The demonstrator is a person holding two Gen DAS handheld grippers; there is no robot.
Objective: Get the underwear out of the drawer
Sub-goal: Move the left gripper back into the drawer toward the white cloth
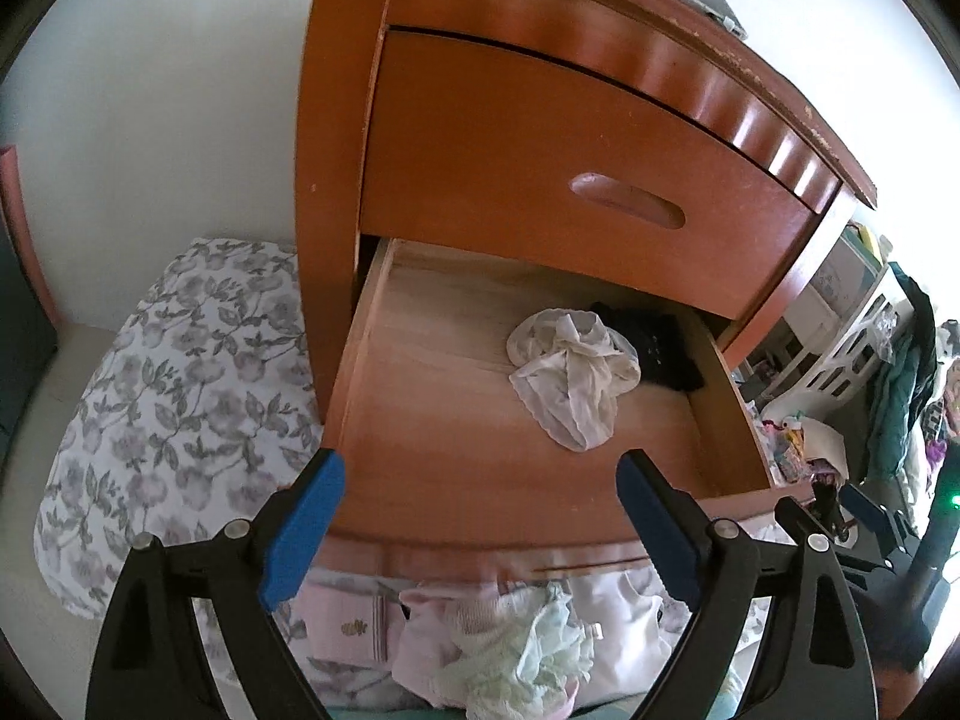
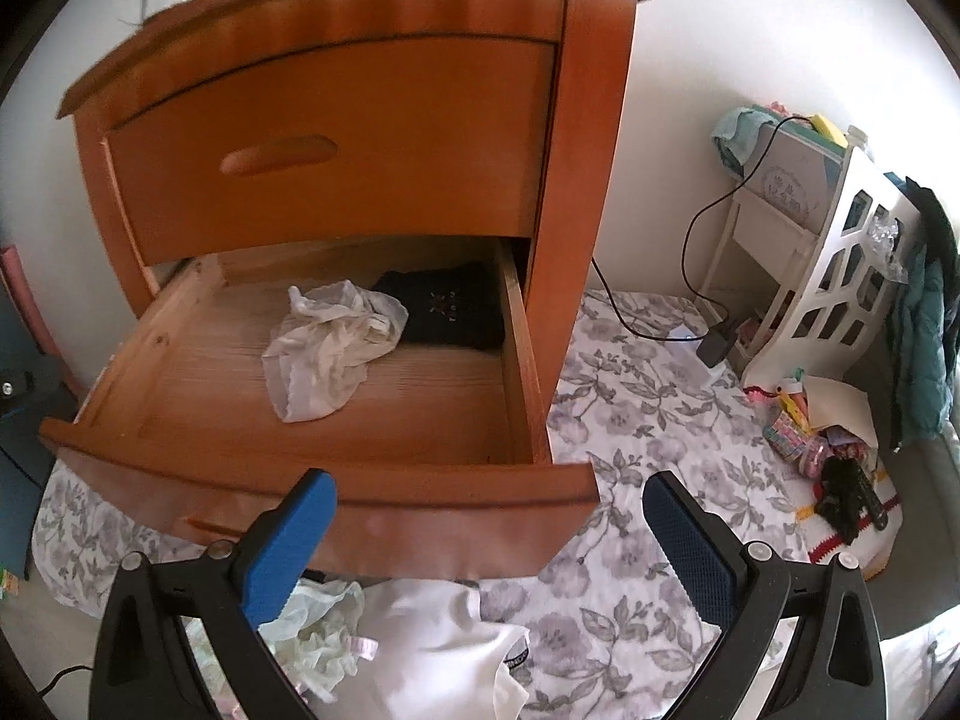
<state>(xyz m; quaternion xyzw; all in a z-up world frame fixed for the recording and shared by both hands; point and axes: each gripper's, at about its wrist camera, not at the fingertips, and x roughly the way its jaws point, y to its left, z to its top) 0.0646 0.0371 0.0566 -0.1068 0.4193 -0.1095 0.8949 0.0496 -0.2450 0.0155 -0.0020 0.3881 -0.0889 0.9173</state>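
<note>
left wrist view: i am holding the left gripper [image 1: 480, 516] over the front edge of the pulled-out lower drawer [image 1: 414, 420], jaws spread wide with nothing between them. white underwear [image 1: 570, 378] is lying crumpled on the drawer floor toward the right, touching a folded black garment [image 1: 654, 348] behind it. pale clothes [image 1: 510, 648] are lying below the drawer front.

right wrist view: i am holding the right gripper [image 2: 489, 546] past the drawer's [image 2: 420, 420] front right corner, jaws spread and gripping nothing (a floral sheet [image 2: 648, 408] is showing between them). the underwear [image 2: 327, 345] is sitting mid-drawer.
</note>
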